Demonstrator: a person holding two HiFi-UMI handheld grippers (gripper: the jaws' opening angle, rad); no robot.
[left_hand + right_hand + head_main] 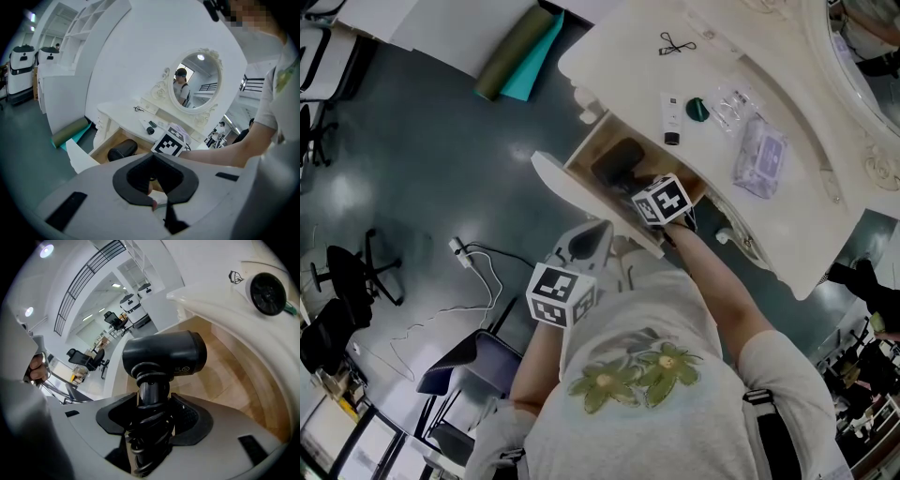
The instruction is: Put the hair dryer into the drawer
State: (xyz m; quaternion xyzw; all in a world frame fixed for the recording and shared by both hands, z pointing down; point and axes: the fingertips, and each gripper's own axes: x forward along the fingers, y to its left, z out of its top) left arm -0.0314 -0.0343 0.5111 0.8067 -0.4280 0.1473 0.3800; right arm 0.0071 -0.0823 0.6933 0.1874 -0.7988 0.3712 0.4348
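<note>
The drawer point(581, 199) stands open with the hair dryer point(164, 354) already inside it, though I cannot tell if it rests on the bottom. If I let go too soon, I judge it could topple, or the wound cord could snag my pads. The barrel lies crosswise to my jaws, with the handle pointing back at me. My right gripper point(152, 404) clamps that handle. My left gripper point(153, 199) is closed on nothing.
</note>
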